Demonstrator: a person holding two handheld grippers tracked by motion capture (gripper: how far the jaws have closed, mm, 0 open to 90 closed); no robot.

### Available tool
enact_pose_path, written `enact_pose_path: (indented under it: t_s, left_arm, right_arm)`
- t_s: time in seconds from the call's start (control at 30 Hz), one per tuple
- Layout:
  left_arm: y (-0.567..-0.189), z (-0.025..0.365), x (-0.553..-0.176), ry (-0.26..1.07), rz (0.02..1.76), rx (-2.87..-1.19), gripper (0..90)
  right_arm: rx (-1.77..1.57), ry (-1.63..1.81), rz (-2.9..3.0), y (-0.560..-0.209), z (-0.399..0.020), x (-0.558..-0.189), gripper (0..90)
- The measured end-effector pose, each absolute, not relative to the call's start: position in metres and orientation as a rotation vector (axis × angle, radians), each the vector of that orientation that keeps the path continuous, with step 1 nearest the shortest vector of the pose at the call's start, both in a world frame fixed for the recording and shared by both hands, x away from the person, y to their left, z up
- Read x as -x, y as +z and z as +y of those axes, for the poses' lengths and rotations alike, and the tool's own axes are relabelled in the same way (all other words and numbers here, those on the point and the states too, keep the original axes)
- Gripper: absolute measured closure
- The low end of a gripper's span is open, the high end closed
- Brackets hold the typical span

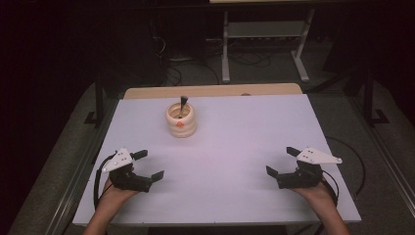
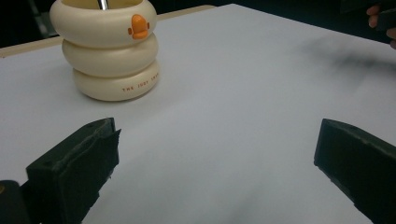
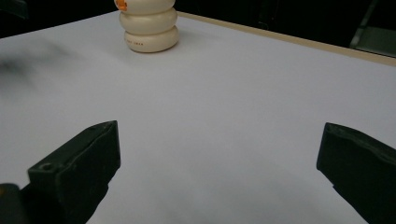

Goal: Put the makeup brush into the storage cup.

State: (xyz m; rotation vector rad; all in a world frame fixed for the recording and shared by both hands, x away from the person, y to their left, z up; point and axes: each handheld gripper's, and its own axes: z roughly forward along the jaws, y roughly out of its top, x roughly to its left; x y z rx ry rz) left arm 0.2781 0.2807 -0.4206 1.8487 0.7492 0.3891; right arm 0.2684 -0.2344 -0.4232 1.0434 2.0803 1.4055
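A cream ribbed holder (image 1: pixel 181 119) made of three stacked rings, with a small orange beak on its front, stands on the white table (image 1: pixel 235 127) toward the back, left of centre. A dark-tipped brush (image 1: pixel 183 104) sticks up out of it. My left gripper (image 1: pixel 149 165) rests near the front left, open and empty, with the holder (image 2: pixel 111 51) ahead of it. At the front right, my right gripper (image 1: pixel 283 161) is also open and empty, and the holder (image 3: pixel 148 29) lies far off at its upper left.
A wooden strip (image 1: pixel 210 91) runs along the table's far edge. Behind it, on the dark floor, stand a white metal frame (image 1: pixel 264 44) and cables. Metal rails (image 1: pixel 78 171) flank the table. The other hand (image 2: pixel 383 21) shows at the left gripper view's upper right.
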Motion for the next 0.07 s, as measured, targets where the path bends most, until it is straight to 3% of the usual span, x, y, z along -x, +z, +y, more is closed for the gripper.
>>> enact_pose_path:
  t_s: [0.07]
  left_arm:
    - [-0.4212,0.2797,-0.2783,0.387,0.747,-1.853,0.0]
  right_arm:
    - [-1.046,1.405,2.075,-0.4231,-0.2358,-0.2683,0.0]
